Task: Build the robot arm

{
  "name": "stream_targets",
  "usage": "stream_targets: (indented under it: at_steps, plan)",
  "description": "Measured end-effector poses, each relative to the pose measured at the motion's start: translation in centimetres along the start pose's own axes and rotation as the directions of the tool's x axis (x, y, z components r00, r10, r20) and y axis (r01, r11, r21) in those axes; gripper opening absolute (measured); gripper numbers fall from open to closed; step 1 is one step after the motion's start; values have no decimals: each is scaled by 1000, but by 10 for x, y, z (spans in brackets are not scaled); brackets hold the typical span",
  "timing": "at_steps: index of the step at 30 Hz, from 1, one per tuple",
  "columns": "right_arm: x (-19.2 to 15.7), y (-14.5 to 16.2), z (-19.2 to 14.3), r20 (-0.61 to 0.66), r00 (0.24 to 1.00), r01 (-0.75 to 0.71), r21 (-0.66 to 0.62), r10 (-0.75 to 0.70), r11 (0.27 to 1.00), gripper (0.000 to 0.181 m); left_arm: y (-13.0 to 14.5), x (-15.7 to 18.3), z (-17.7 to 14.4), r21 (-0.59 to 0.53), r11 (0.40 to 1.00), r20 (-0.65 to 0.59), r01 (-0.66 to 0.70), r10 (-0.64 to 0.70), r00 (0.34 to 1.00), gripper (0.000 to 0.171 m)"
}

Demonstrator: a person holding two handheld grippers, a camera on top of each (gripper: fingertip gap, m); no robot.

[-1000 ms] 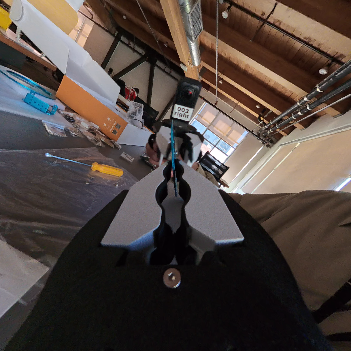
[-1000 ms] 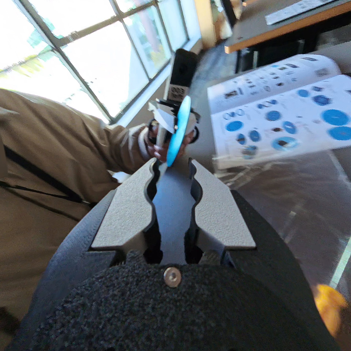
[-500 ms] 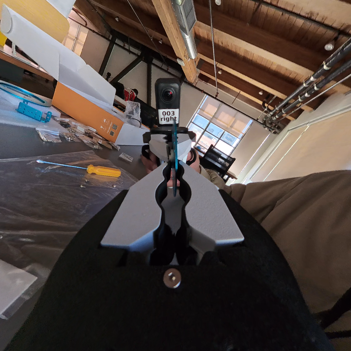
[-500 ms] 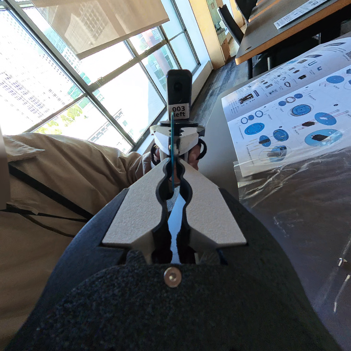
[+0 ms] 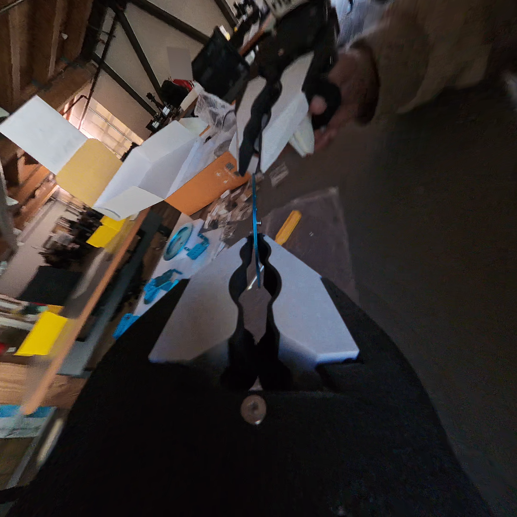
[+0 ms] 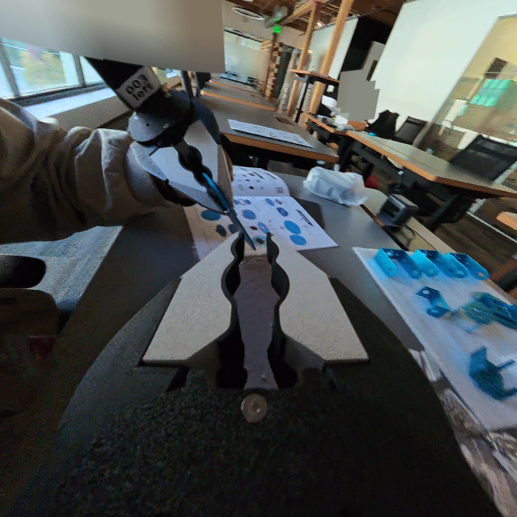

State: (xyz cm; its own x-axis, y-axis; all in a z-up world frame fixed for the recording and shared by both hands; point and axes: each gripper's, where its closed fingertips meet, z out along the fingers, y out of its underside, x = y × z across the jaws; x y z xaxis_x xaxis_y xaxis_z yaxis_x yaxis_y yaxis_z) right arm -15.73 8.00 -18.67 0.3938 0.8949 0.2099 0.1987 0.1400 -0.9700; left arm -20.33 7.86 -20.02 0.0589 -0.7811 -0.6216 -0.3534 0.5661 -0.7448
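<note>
The left tool (image 5: 256, 239) is shut tight on a thin blue disc (image 5: 255, 212). The disc is seen from its edge, so it looks like a thin blue line. It stands up out of the two grey fingers and is up in the air, above the desk (image 6: 349, 232).

The right tool (image 6: 254, 237) is narrow but not shut. Its two fingers have a gap between them. The far end of the disc reaches in between their tips. It does not look pinched there, but the picture is too blurry to be sure. From the right wrist view, the left tool comes in from the upper left with the disc clamped in its fingers, and a tan sleeve (image 6: 56, 173) is behind it.

On the desk, near its right edge, lies a white sheet (image 6: 419, 316) with small blue metal parts (image 6: 430, 268) on it. Past the tool tips an open booklet (image 6: 279, 221) lies flat, toward the far edge of the desk. A crumpled clear plastic bag (image 6: 333, 184) sits just beyond it, by the far edge.

In the left wrist view a yellow screwdriver handle (image 5: 288, 226) lies on the desk just beside the disc. Farther off is an open orange and white box (image 5: 201, 187), with a blue ring (image 5: 177, 242) near it on the desk.
</note>
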Motion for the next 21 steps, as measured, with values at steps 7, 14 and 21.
stream_targets:
  at_steps: [7, 14, 21]
  plan:
    - [48, 36, -3, -129, 981, -152, -40, 146, 988, 24, 35, -34, 31, -54, 989, 12, -140, 141, 990, 4]
    - [45, 53, 5, -163, 986, -46, -119, 26, 992, 29, 41, -32, 40, -25, 994, 35, -102, 103, 994, 4]
    - [32, 87, 13, -58, 996, -88, -331, 73, 940, 18, 54, -31, 39, -39, 998, 19, 42, -41, 999, 4]
